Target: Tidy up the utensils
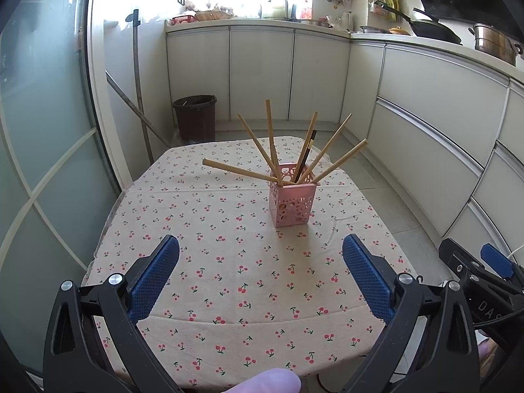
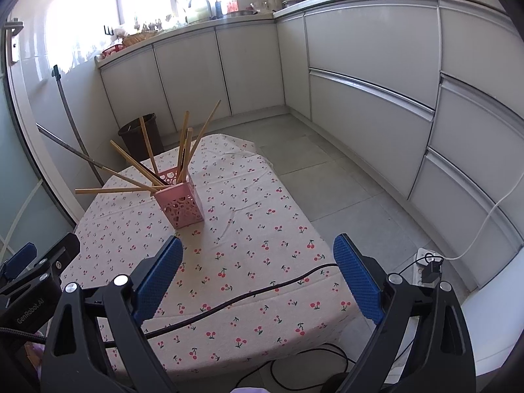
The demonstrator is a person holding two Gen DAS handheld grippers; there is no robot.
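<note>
Cherry-print cloth [image 1: 229, 262] covered the table where your pink holder [image 1: 292, 201] stood mid-surface, toward the far edge, chopsticks [image 1: 330, 142] fanned inside. You held the left gripper [image 1: 260, 281] and right gripper [image 2: 258, 278] spread wide, empty, over the near edge, the sorting apparently done.

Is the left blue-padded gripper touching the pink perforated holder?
Apart. The left wrist view shows bare cherry-print tablecloth between the open left gripper and the holder.

My left tool [image 1: 260, 255] hangs wide apart over the worktop [image 1: 229, 281], facing chopsticks [image 1: 271, 140] fanned in a pink holder [image 1: 292, 201].
</note>
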